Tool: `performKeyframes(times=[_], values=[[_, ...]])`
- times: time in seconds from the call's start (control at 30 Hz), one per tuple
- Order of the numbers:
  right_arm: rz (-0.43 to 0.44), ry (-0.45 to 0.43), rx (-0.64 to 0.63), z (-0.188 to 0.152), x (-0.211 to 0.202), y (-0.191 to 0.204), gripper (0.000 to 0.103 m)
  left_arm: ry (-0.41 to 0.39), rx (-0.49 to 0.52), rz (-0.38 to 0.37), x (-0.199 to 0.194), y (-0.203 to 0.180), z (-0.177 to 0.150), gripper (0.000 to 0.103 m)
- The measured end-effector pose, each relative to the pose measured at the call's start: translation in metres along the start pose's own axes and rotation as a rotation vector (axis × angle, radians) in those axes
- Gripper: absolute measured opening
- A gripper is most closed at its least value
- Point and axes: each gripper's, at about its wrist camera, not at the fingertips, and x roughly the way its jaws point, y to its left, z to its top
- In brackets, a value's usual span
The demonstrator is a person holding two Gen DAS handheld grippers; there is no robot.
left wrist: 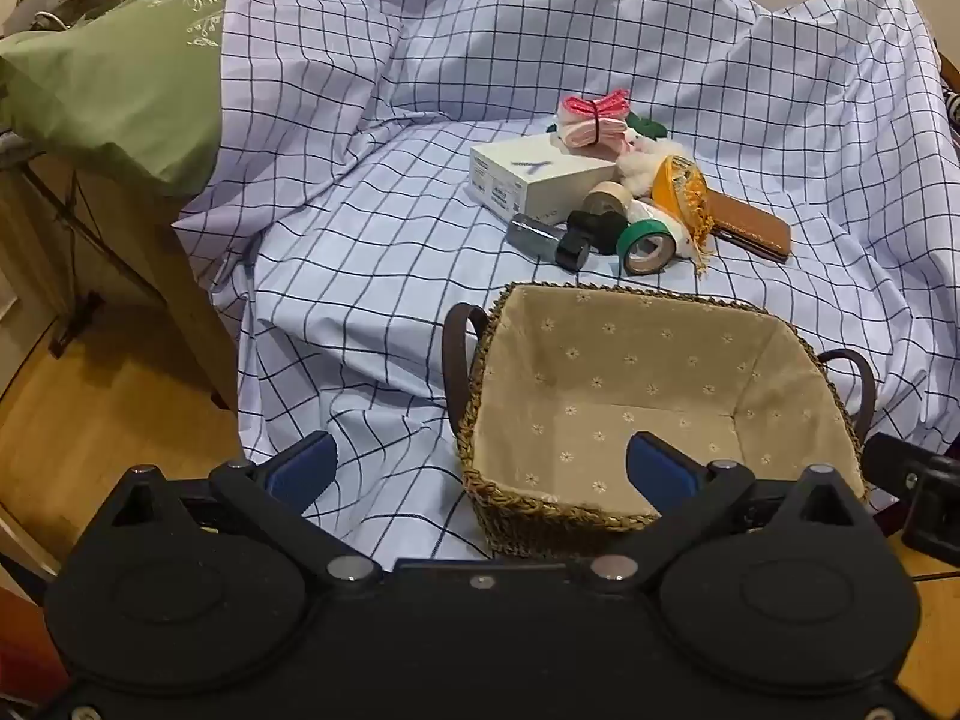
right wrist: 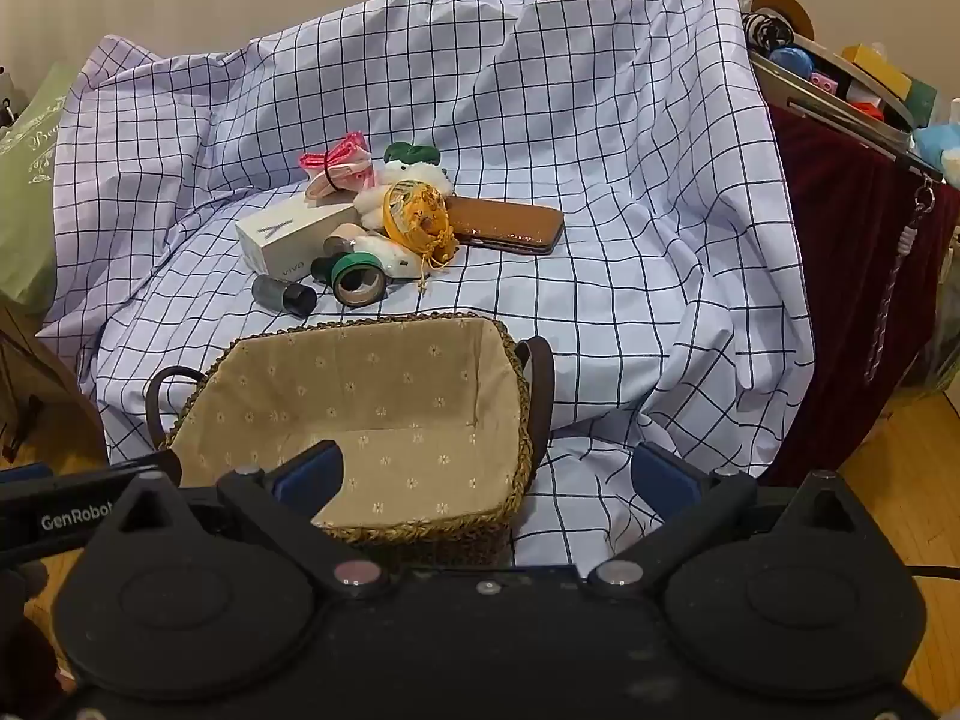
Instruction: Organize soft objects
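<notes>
Left gripper [left wrist: 483,468] near the front of the scene, fingers [left wrist: 303,465] spread wide, nothing held; right-hand pad over the near-left corner of the woven basket [left wrist: 606,516]. Right gripper [right wrist: 487,474] likewise wide open and holding nothing, left pad over the basket's [right wrist: 420,531] near rim, right pad over the checked cloth [right wrist: 600,180].

Basket lined with beige floral fabric, 2 dark loop handles at its ends, nothing inside, sitting on the white-and-navy checked cloth [left wrist: 372,192] draped over the surface and bunched up behind.

Behind the basket, well apart from both grippers, 1 cluster of items:
- white vivo box [left wrist: 537,177] at left
- pink ribbon bundle [left wrist: 591,114] tied with a black band, on the box's far end
- white plush toy [right wrist: 414,180] with a green part on top, just behind the fan
- yellow handheld fan [right wrist: 417,213] with tassel cords, leaning against the plush
- brown leather case [right wrist: 510,228] lying flat at right, touching the fan
- green tape roll [left wrist: 645,243] and tan tape roll [left wrist: 606,198] in front
- black tape roll [left wrist: 573,252] and grey cylinder [left wrist: 531,234] nearest the basket

Green bag [left wrist: 114,84] at far left. Bin of coloured toys [right wrist: 840,84] over dark red cloth [right wrist: 852,252] at far right.
</notes>
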Motion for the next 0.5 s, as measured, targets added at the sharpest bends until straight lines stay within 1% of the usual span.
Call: performKeyframes(times=[0.27,0.47,0.5], values=[[0.001,0.002,0.002,-0.0002,0.0011,0.0012,0.102,0.011,0.007,-0.012,0.0055,0.0017,0.0019,0.1],[0.0,0.009,0.006,0.0067,0.0004,0.0003,0.102,0.009,0.003,0.011,0.0011,0.0005,-0.002,0.1],[-0.001,0.008,0.006,0.0016,0.0028,0.0005,0.102,0.011,0.004,0.013,0.0014,0.0006,-0.0022,0.1]])
